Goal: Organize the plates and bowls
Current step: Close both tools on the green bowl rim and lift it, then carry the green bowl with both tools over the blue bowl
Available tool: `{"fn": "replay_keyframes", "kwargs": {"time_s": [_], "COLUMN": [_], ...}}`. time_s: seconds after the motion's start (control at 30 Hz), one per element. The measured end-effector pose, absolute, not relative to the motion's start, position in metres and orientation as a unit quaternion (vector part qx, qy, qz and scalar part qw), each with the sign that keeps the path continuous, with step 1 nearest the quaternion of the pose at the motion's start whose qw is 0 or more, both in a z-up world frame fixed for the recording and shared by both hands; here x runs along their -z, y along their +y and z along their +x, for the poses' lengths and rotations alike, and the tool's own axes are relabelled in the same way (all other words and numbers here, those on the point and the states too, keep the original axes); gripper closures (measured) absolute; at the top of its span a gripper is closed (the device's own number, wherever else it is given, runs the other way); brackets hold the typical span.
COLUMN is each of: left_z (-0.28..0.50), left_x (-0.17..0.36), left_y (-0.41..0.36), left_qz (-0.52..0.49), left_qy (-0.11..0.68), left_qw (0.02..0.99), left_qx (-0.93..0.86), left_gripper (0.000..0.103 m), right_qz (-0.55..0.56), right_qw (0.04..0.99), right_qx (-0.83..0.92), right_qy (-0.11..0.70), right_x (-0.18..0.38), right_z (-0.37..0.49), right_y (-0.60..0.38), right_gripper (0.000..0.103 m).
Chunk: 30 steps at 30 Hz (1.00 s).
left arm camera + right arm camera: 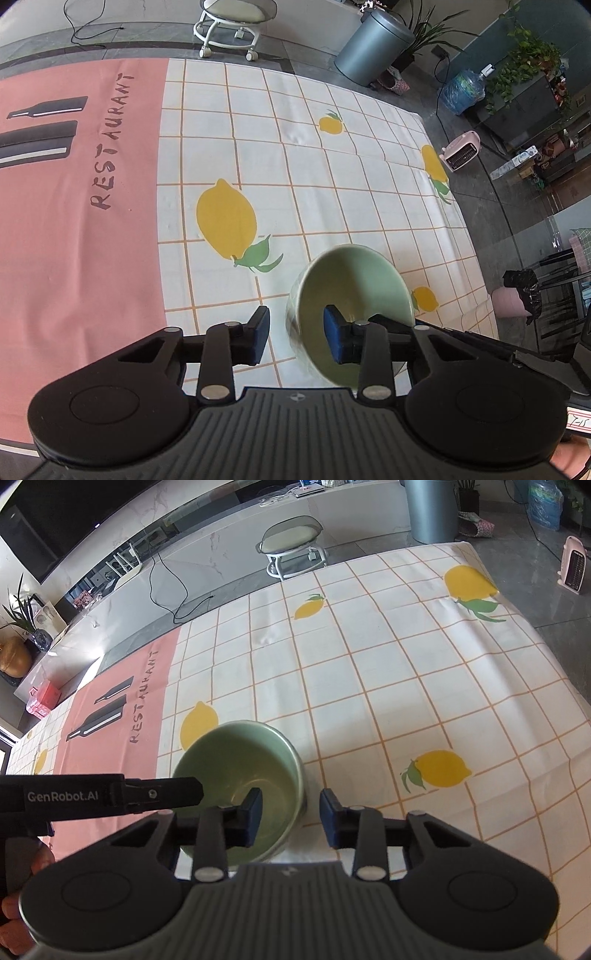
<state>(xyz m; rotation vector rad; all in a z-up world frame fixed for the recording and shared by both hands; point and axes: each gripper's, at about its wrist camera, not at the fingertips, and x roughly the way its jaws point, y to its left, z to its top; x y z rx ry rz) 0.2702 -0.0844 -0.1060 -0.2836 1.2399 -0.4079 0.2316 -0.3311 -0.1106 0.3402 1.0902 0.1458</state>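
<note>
Lemon tablecloth (pixel 332 177), green bowl (pixel 354 288) upright, mouth upward

Lemon-print grid tablecloth (pixel 332 192) covers the bench ahead of the gripper; pink RESTAURANT placemat (pixel 74 221) with bottle graphics lies on it to the left. Beyond the far edge: white wheeled stool (pixel 231 33), grey cylindrical bin (pixel 373 46) to the right of the stool, blue water jug (pixel 463 90), potted plants (pixel 532 62), pink space heater (pixel 461 153) on the floor far right. Black cable (pixel 166 587) trails across the floor.
</note>
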Motion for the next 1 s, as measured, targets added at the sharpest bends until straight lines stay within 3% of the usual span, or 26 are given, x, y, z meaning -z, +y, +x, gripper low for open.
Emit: {"fn": "replay_keyframes", "kwargs": {"time_s": [0.07, 0.2, 0.53, 1.0], "left_z": [0.271, 0.271, 0.262, 0.202], "left_x": [0.109, 0.113, 0.098, 0.008], "left_y": [-0.087, -0.090, -0.088, -0.072], "left_qz": [-0.126, -0.118, -0.112, -0.102], "left_qy": [0.580, 0.588, 0.579, 0.518], "left_qw": [0.782, 0.777, 0.787, 0.832], "left_qx": [0.190, 0.191, 0.182, 0.168], "left_gripper": [0.070, 0.088, 0.091, 0.091], "right_qz": [0.165, 0.184, 0.195, 0.194], "right_qw": [0.835, 0.829, 0.835, 0.866], "right_qx": [-0.069, -0.068, -0.065, -0.103], "right_qy": [0.520, 0.523, 0.511, 0.450], "right_x": [0.116, 0.122, 0.112, 0.033], "right_z": [0.232, 0.231, 0.225, 0.179], "right_y": [-0.332, -0.334, -0.333, -0.320], "right_gripper": [0.079, 0.086, 0.089, 0.091]}}
